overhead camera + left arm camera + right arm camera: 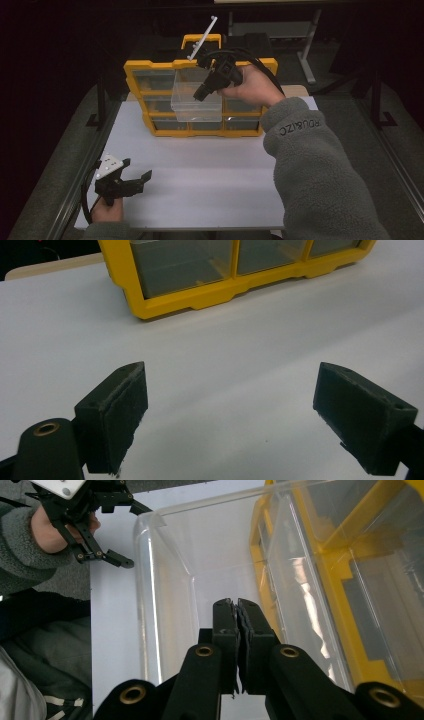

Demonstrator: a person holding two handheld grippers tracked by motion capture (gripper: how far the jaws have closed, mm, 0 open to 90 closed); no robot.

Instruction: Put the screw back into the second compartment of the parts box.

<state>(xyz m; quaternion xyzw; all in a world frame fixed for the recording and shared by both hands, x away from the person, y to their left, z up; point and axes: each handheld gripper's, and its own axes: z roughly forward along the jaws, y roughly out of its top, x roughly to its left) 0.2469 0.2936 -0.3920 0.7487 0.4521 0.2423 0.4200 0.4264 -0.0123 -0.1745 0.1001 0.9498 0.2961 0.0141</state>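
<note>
Right gripper [237,611], jaws pinched on the clear drawer's [196,102] wall before the yellow organizer [150,95]; thin grip may slip, dropping it.

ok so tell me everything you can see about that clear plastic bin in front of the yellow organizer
The clear plastic rectangular bin is a transparent, open-topped drawer with thin straight walls, rounded corners and a small lip at one rim. It looks empty. It is out of the yellow plastic drawer organizer and in front of its face, above the white table, tilted rather than level. The right hand-held gripper has its jaws shut on one thin wall; nothing else visibly touches it.
</note>
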